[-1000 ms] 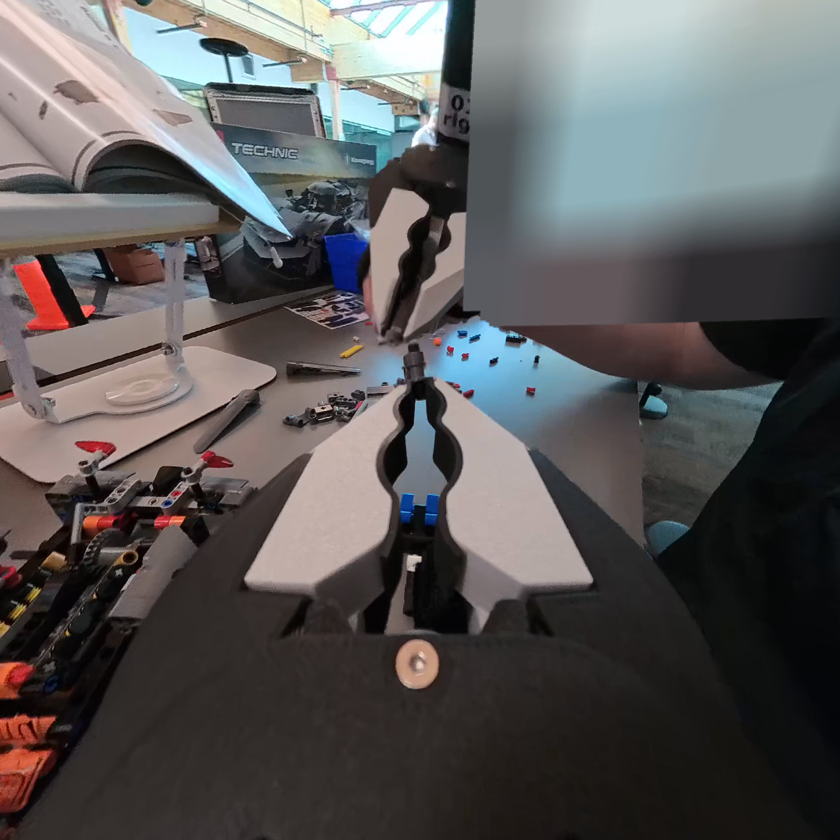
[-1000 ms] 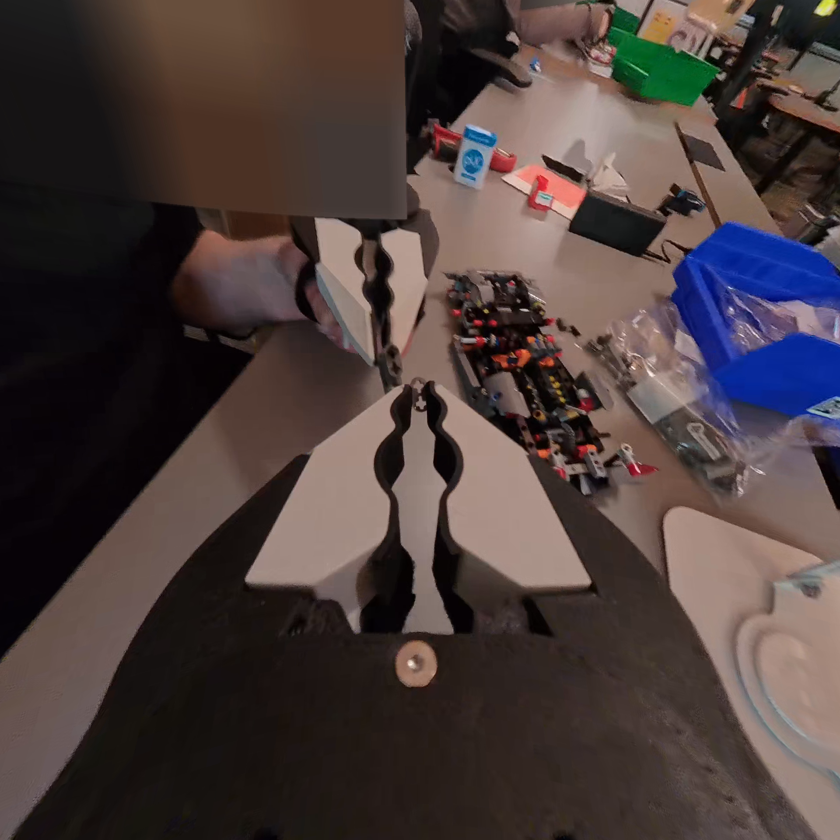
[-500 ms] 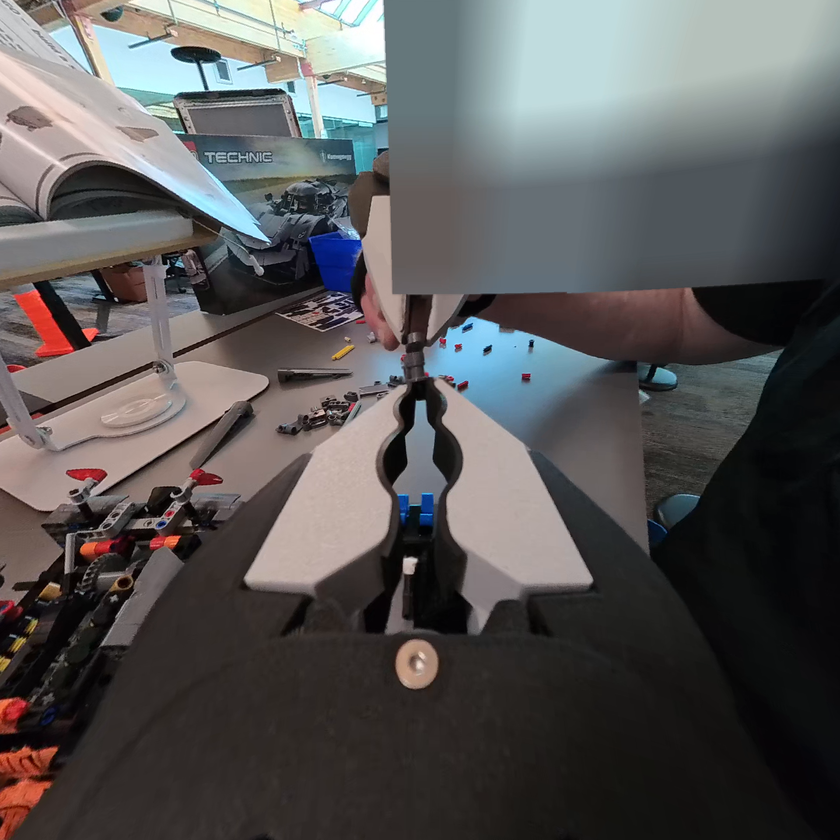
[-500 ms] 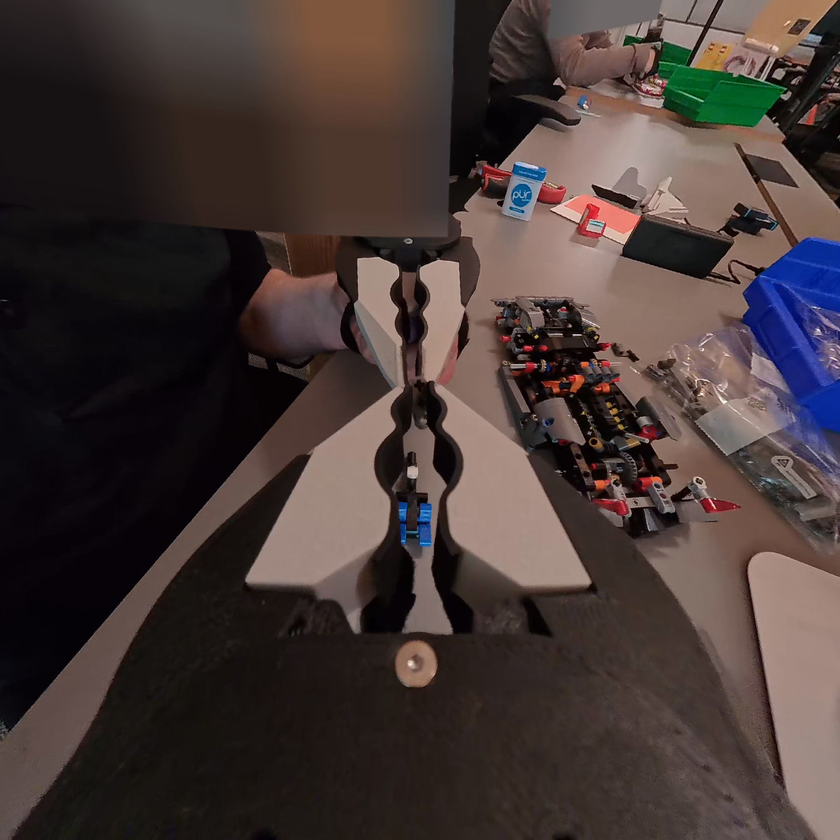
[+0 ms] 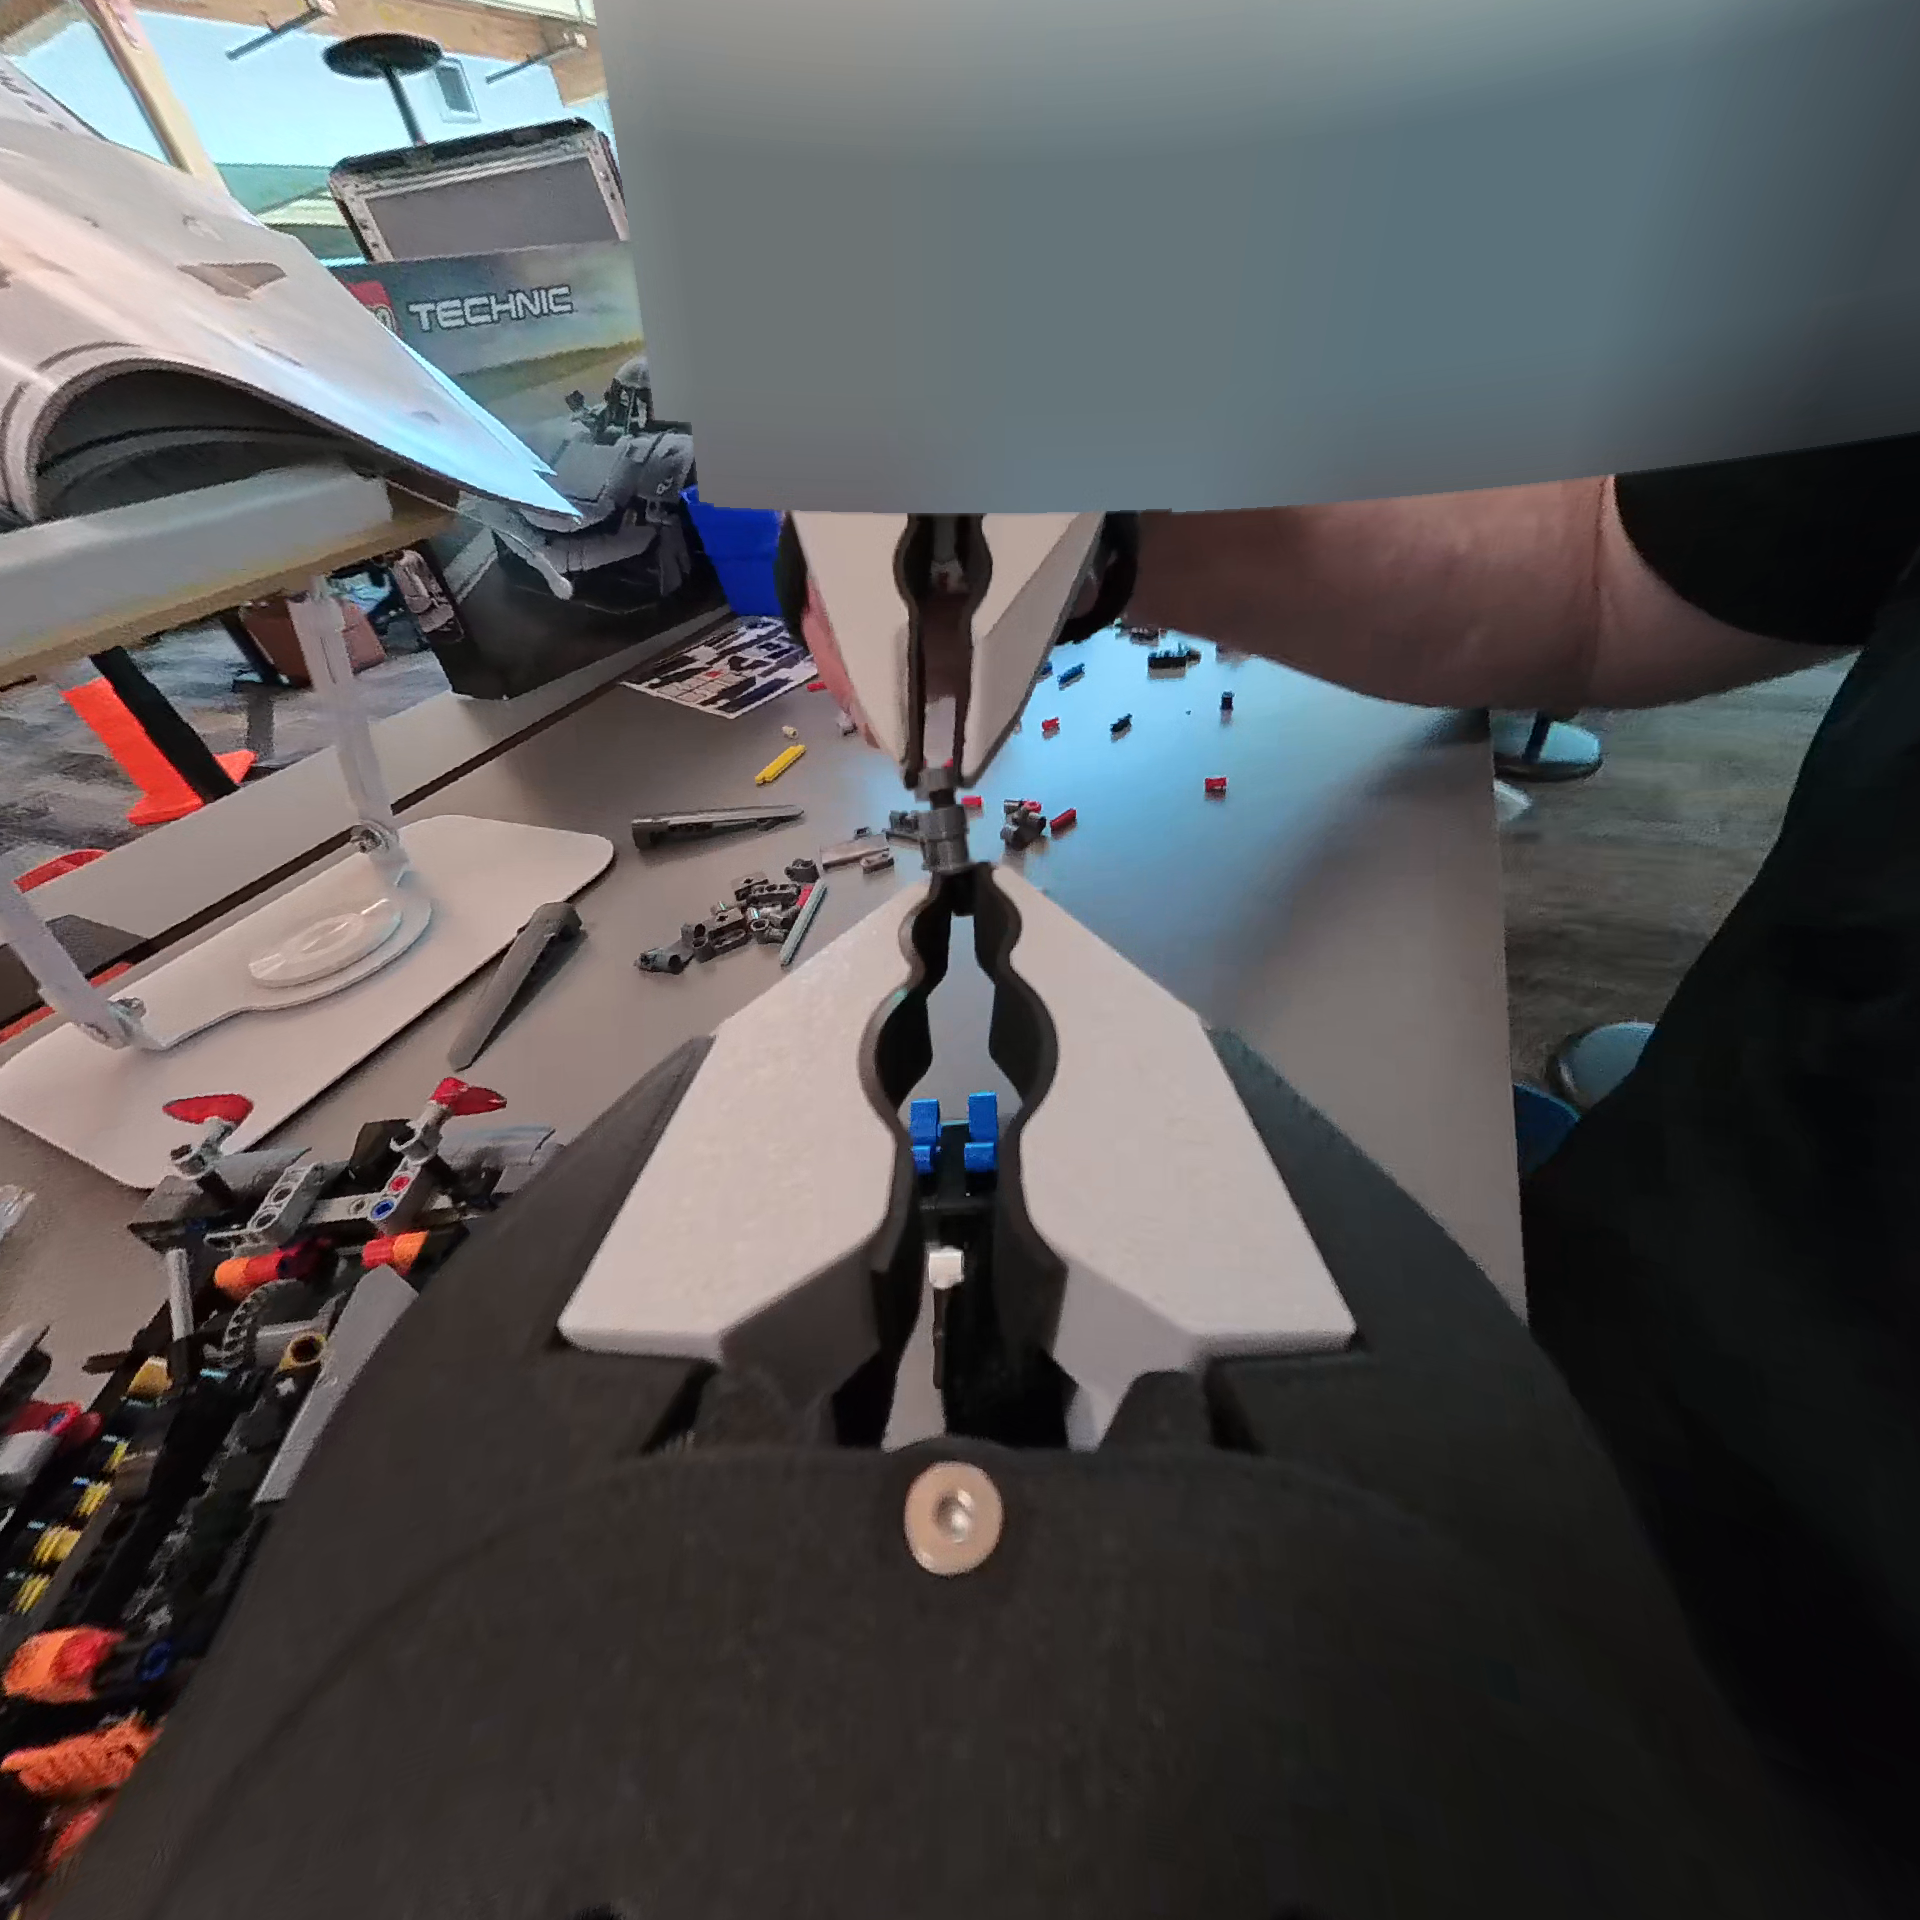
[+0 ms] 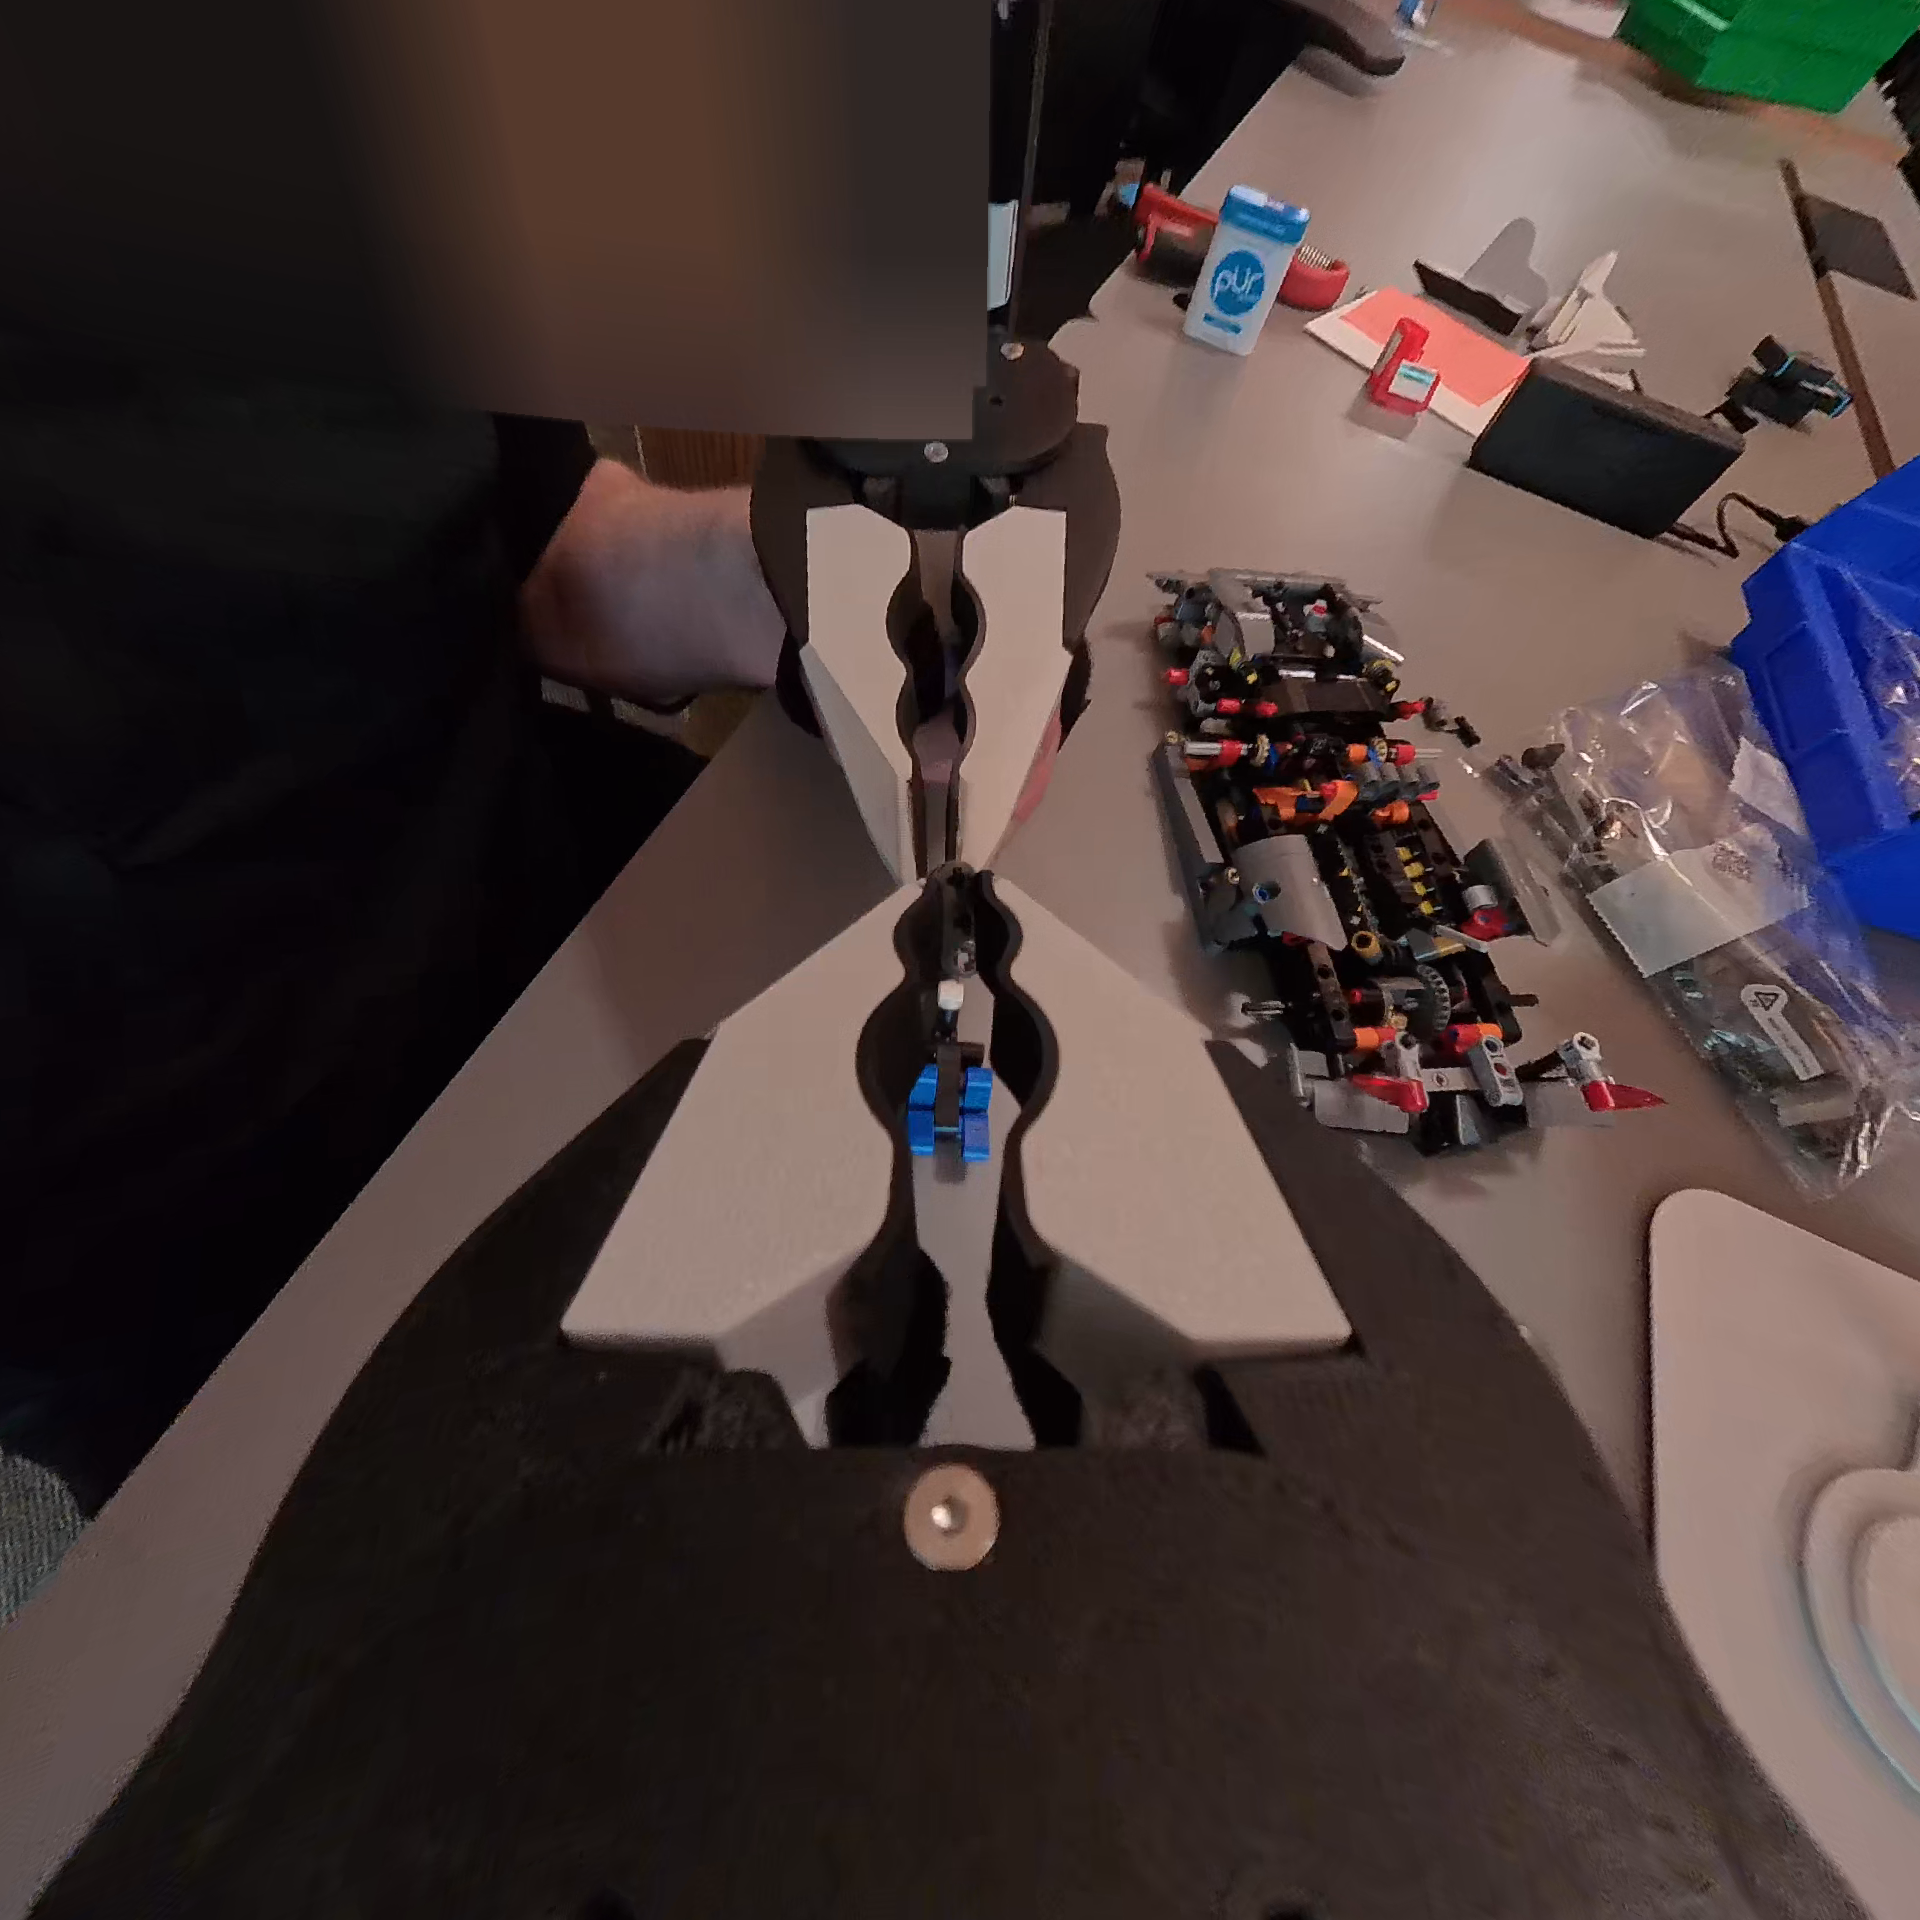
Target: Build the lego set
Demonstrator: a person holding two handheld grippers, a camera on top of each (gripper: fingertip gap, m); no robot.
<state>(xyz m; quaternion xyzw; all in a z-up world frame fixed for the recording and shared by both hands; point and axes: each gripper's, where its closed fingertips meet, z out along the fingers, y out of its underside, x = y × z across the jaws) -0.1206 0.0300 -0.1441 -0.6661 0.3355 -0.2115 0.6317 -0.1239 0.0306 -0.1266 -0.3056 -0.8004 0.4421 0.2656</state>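
Note:
My left gripper [image 5: 954, 883] is shut on a small black Lego sub-assembly with a blue piece [image 5: 951, 1132] and a white piece [image 5: 943, 1268], seen between its fingers. My right gripper [image 5: 938, 774] comes from above, shut on a small dark grey piece [image 5: 943, 831], and meets the left one tip to tip. In the right wrist view my right gripper [image 6: 951, 883] faces the left gripper [image 6: 940, 862], with the blue piece [image 6: 945, 1112] in the gap. The part-built Lego chassis [image 6: 1340, 862] lies on the table to the right, apart from both grippers.
Loose small pieces [image 5: 748, 925] lie scattered behind the grippers. An open manual [image 5: 208, 343] rests on a white stand [image 5: 312, 935], with the set's box [image 5: 520, 416] behind. A bag of parts [image 6: 1714, 914] and a blue bin [image 6: 1849, 707] sit past the chassis. The table edge [image 6: 644, 914] runs close on the left. Less than 4 cm separates the two grippers' tips.
The two grippers have come together until their tips meet. The grey piece in the right gripper now touches the top of the assembly held by the left.

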